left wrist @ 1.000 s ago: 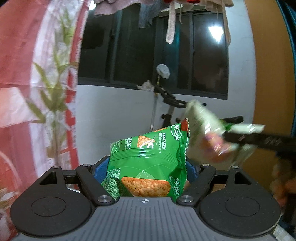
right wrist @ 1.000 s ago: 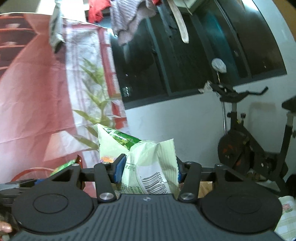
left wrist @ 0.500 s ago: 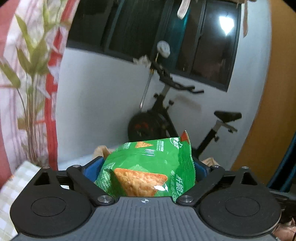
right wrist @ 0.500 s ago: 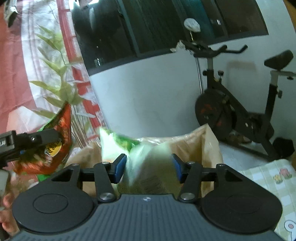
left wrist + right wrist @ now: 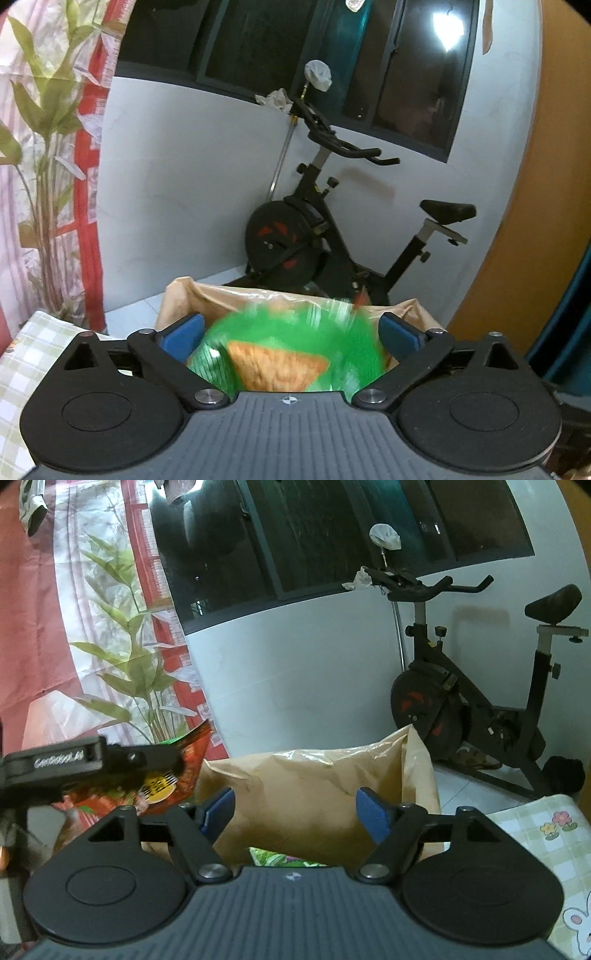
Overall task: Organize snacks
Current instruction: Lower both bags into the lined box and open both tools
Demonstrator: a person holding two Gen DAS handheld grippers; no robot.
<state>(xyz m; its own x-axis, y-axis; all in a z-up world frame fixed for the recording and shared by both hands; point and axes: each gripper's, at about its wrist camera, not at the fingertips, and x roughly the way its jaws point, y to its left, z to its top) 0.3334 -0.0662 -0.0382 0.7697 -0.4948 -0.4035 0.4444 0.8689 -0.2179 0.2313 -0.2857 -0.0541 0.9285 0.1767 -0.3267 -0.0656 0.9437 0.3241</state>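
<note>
Left wrist view: the left gripper [image 5: 291, 332], jaws opening, lets the blurred green crisp packet [image 5: 288, 350] fall free above the brown paper bag [image 5: 177, 295]. The right gripper [image 5: 295, 808], opening and empty, hangs over that bag, a green-printed packet [image 5: 284, 858] already inside.

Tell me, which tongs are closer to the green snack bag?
Left. The left tongs are opening with the blurred green snack bag between them. The right tongs, also opening, are empty over the brown paper bag.

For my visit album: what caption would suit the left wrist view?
Jaws opening, the left gripper lets a blurred green snack packet drop toward a brown paper bag, exercise bike behind.
</note>
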